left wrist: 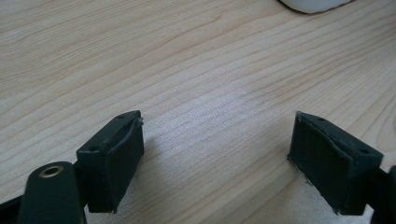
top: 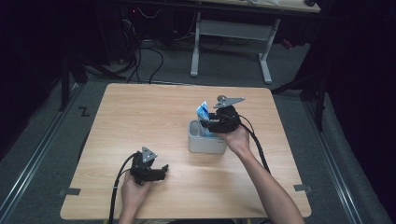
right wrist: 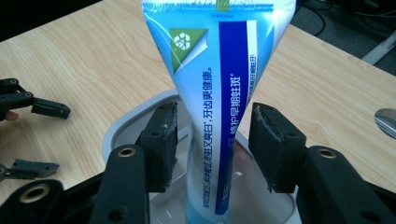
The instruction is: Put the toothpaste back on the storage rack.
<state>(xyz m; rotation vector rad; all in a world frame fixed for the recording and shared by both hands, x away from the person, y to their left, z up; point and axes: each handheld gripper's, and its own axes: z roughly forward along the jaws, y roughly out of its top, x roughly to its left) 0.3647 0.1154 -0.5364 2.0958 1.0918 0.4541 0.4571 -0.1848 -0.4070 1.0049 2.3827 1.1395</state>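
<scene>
A blue and white toothpaste tube (top: 202,111) stands upright in a white holder cup (top: 205,143) right of the table's middle. My right gripper (top: 211,124) is at the cup's top. In the right gripper view its jaws flank the tube (right wrist: 219,84) with a thin gap on each side, so the right gripper (right wrist: 212,137) is open above the cup's rim (right wrist: 116,125). My left gripper (top: 163,171) lies low near the front left. It stands open (left wrist: 217,140) over bare wood, with nothing between its pads.
The wooden table (top: 154,112) has free room on its left and far halves. The cup's base (left wrist: 313,3) peeks in at the top of the left gripper view. A shiny metal thing (right wrist: 386,121) sits at the right edge of the right gripper view. A desk frame and cables stand beyond the table.
</scene>
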